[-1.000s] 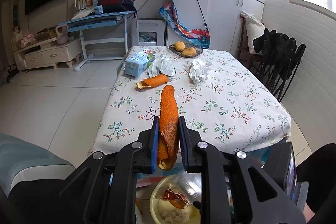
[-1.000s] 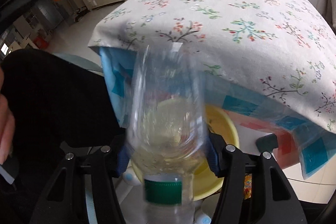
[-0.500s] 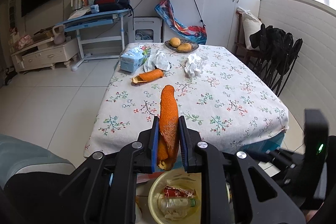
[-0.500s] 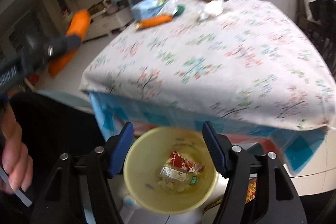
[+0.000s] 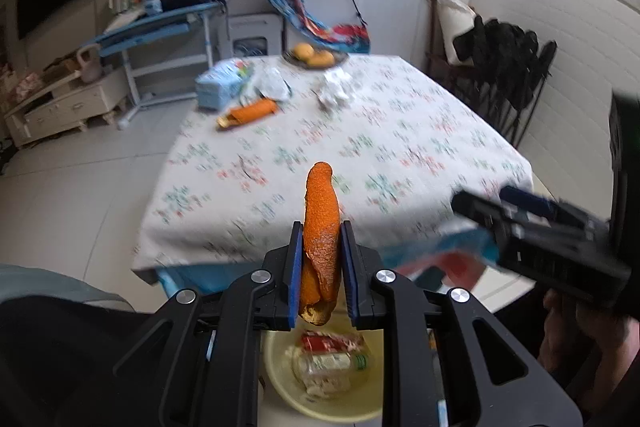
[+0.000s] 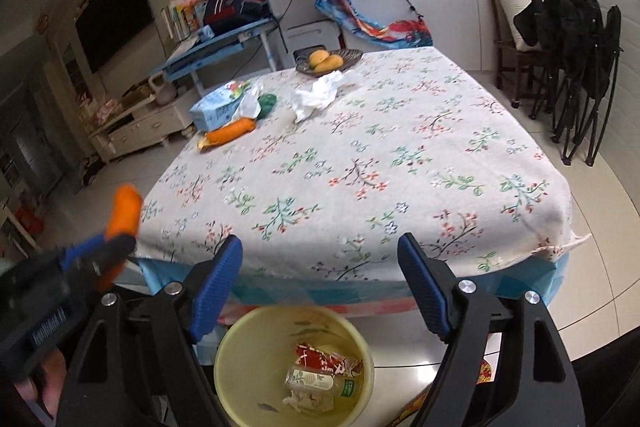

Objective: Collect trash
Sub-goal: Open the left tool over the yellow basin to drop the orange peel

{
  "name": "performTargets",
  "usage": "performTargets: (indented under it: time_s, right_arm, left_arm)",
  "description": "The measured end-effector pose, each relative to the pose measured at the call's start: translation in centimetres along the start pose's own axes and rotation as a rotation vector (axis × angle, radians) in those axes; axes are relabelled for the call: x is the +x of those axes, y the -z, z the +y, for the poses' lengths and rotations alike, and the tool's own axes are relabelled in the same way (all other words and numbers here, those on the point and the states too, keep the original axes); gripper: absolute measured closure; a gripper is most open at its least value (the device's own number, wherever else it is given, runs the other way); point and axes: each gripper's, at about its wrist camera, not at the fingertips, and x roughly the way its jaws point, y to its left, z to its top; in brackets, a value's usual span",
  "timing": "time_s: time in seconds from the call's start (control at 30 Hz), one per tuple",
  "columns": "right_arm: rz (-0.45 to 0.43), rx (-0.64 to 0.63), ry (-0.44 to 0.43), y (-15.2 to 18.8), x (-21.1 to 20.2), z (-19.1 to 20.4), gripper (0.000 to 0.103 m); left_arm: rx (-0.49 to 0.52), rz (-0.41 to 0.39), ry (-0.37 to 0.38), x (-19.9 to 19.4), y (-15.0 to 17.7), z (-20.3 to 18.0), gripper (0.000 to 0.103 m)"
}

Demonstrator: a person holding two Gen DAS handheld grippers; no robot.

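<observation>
My left gripper [image 5: 319, 267] is shut on a long orange peel [image 5: 321, 211], held above the yellow bin [image 5: 280, 379] on the floor by the table's near edge. My right gripper [image 6: 320, 287] is open and empty above the same bin [image 6: 232, 355], which holds a clear plastic bottle [image 6: 316, 381] and a red wrapper [image 6: 320, 357]. On the far left of the flowered table [image 6: 400, 163] lie a second orange peel [image 6: 230, 133], a crumpled white tissue [image 6: 320, 93] and a white plastic bag [image 6: 250, 103]. The left gripper and peel [image 6: 124, 211] show at the right wrist view's left.
A blue tissue pack [image 6: 216, 107] and a dish of mangoes [image 6: 326, 61] stand at the table's far end. Folded black chairs [image 6: 576, 67] stand right of the table. A blue desk [image 6: 216, 51] and low cabinet [image 6: 144, 123] stand at the left.
My right gripper let the clear bottle fall into the bin, opened, and tilted up toward the table. My left gripper still holds the peel and has drawn back a little.
</observation>
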Motion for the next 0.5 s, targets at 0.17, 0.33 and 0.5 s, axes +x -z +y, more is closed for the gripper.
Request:
performTargets:
  time_s: [0.17, 0.33, 0.5]
  right_arm:
    - [-0.019, 0.014, 0.006, -0.2, -0.1, -0.3, 0.026]
    - [-0.024, 0.024, 0.011, -0.3, -0.2, -0.6, 0.025]
    - [-0.023, 0.023, 0.013, -0.3, -0.1, -0.6, 0.025]
  left_arm:
    - [0.019, 0.068, 0.036, 0.8, 1.2, -1.1, 0.085]
    - [0.015, 0.126, 0.055, 1.7, 1.9, -1.4, 0.083]
    - [0.003, 0.131, 0.059, 1.8, 1.9, -1.3, 0.06]
